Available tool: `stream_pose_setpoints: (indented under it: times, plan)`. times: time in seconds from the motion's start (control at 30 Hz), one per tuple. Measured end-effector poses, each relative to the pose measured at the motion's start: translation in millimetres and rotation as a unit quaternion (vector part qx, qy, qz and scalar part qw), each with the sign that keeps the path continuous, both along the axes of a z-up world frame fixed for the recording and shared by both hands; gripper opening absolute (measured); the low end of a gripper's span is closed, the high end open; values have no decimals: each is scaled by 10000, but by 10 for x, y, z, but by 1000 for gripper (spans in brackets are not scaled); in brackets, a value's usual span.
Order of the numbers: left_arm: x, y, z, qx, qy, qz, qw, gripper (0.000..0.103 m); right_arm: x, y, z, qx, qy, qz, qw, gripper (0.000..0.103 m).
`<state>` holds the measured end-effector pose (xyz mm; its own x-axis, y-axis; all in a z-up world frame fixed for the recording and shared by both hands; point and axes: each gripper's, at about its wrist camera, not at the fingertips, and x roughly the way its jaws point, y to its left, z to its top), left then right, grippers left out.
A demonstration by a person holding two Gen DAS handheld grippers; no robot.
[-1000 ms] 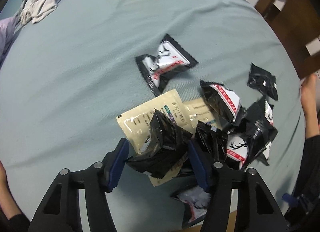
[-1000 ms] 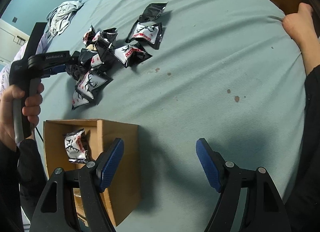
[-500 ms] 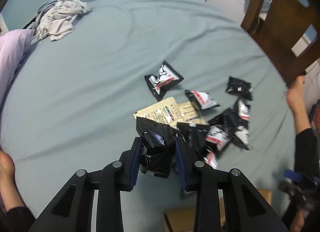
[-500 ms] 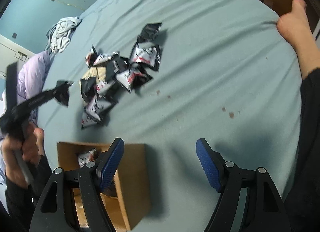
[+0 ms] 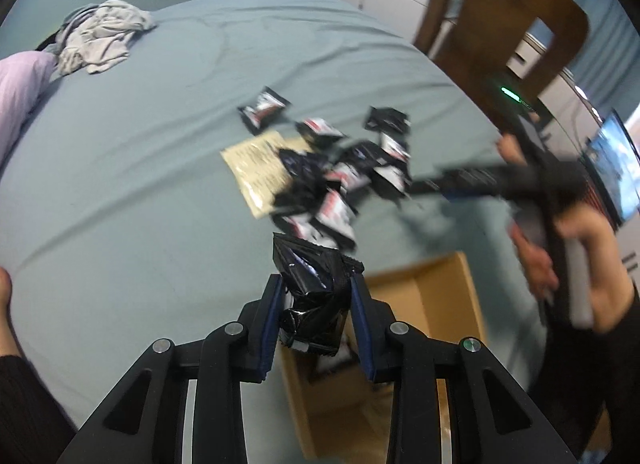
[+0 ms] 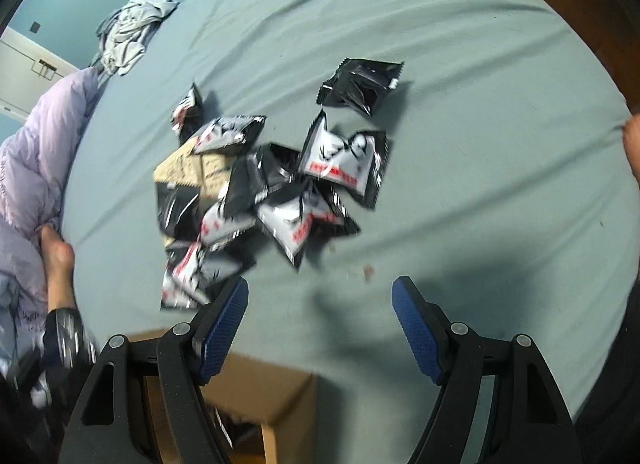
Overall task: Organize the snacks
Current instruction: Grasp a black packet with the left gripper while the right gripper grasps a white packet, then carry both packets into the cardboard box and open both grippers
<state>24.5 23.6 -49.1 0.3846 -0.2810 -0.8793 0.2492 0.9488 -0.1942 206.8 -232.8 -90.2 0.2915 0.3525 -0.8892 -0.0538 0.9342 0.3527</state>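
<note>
While pinched between the left gripper (image 5: pixel 317 306) jaws, black snack packet (image 5: pixel 310 296) above the cardboard box (image 5: pixel 432 304); right gripper (image 6: pixel 320 328) jaws spread.

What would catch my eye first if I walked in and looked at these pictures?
Probably the heap of black-and-white snack packets scattered in the middle of the blue-grey bedsheet. Next, the left gripper pinching one crumpled black packet above an open cardboard box at the bed's near edge. The right gripper hangs open and empty just short of the heap.
</note>
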Motion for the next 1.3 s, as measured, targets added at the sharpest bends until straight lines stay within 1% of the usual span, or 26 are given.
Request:
stream_pose_setpoints:
  times: [0.03,0.1,0.13,0.17,0.33,0.4,0.43,0.47,0.57,0.63,0.73,0.83,0.93,1.0,1.07,1.1,1.17,1.23,1.3]
  plan:
    - [-54,-12,-18,-15,18,-21,10000,32,36,46,-18,-133,9,25,9999,74]
    - [-125,-13,-51,-114,80,-38,9999,32,128,211,-56,-586,-19,158,9982,74]
    - [-160,-7,-73,-215,116,-82,9997,32,150,266,-69,-675,-48,212,9975,74]
    - [-188,-11,-93,-238,121,-132,9996,32,179,325,-89,-726,-65,274,9970,74]
    - [-272,-79,-200,-92,47,-354,9993,32,333,545,-224,-983,-90,428,9942,73]
    - [-277,-107,-246,-77,96,-396,9991,32,366,616,-270,-1090,-154,517,9926,62]
    - [-284,-127,-264,-74,110,-427,9990,32,373,633,-294,-1118,-140,543,9922,47]
    - [-299,-135,-263,-80,114,-445,9989,32,373,639,-313,-1106,-122,548,9923,41]
    - [-328,-139,-239,-119,84,-461,9988,32,346,595,-304,-975,-191,447,9940,37]
    - [-332,-133,-228,-126,76,-448,9989,32,254,550,-224,-908,-300,423,9945,29]
    - [-325,-127,-220,-127,106,-368,9992,32,43,462,-30,-652,-556,441,9953,29]
    - [-320,-142,-208,-96,149,-281,9994,32,-172,394,155,-518,-765,449,9947,29]
    - [-335,-145,-192,-2,170,-178,9997,32,-470,310,361,-334,-964,445,9938,29]
    - [-359,-132,-176,-36,196,-101,9997,32,-642,261,469,-217,-1074,452,9929,29]
    - [-388,-123,-169,-48,194,-44,9998,32,-826,192,534,-98,-1169,379,9924,29]
    - [-391,-120,-174,-29,195,-13,9998,32,-884,122,592,1,-1166,329,9926,29]
    - [-383,-122,-207,33,209,15,9998,32,-1022,5,606,266,-1135,230,9929,29]
    - [-347,-133,-280,169,296,40,9994,32,-1200,-124,639,519,-1119,135,9923,29]
    - [-301,-153,-355,122,415,29,9991,32,-1305,-166,625,623,-1125,104,9916,29]
